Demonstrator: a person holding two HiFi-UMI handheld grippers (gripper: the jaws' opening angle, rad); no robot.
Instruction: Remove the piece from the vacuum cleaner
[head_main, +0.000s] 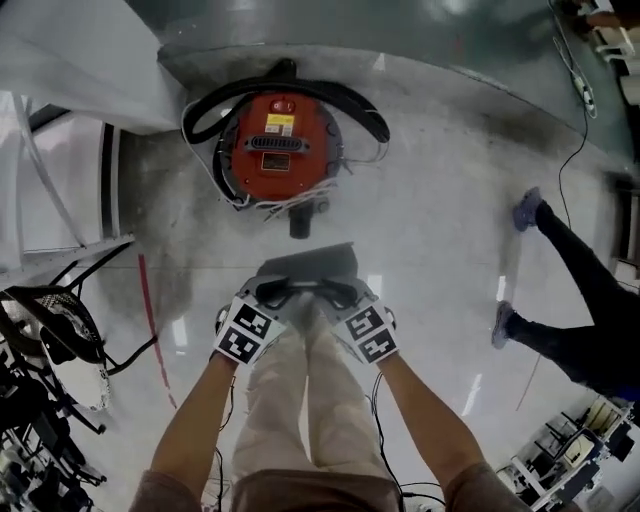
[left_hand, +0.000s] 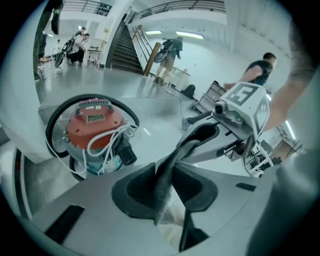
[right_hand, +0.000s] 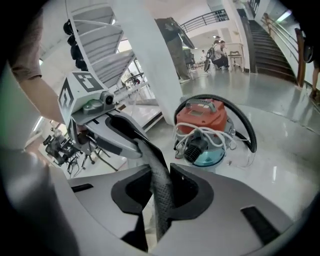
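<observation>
Above the glossy grey floor (head_main: 440, 250), left tongs (left_hand: 165, 185) and right tongs (right_hand: 160, 187) both clench a thin grey sheet (head_main: 308, 262), which may slip if pulled unevenly.

vacuum (head_main: 277, 150): on floor (head_main: 440, 200), ahead of piece, apart from it
hose (head_main: 300, 92): curled round vacuum
piece (head_main: 307, 262): between left gripper (head_main: 272, 293) and right gripper (head_main: 340, 293), one at each end
person (head_main: 575, 300): far right

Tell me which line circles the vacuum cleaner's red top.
The thick black hose rings the vacuum cleaner; the thin white cord is only bunched on its near side.
</observation>
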